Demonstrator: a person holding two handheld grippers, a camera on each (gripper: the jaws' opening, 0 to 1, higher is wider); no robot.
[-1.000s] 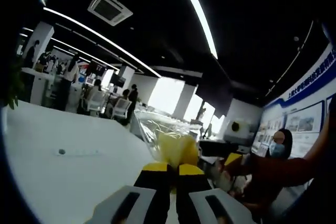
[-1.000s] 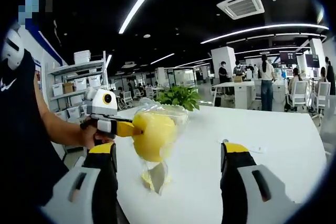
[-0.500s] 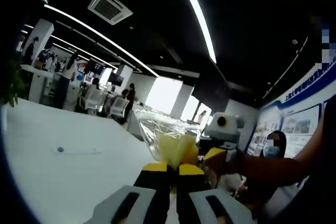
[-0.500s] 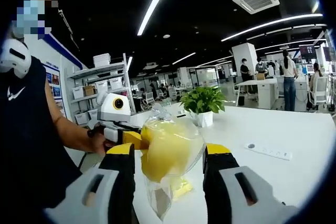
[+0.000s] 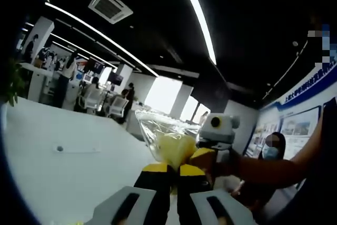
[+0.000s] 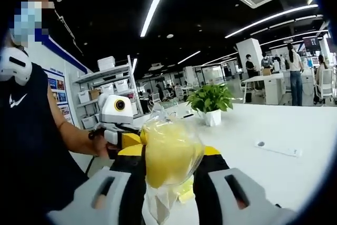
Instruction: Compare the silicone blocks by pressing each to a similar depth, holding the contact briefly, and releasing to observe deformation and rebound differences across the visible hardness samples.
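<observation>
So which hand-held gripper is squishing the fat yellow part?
The right hand-held gripper: its jaws close around the bulging yellow block in the clear bag. The left hand-held gripper only pinches the bag from the side.

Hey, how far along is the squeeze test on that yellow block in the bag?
Done: the left gripper is shut on the clear bag, holding the bagged yellow block off the white table. In hand: the right gripper has its jaws against both sides of the block, so the press is on. Left: the release and rebound check. I can see no other hardness samples to compare.
</observation>
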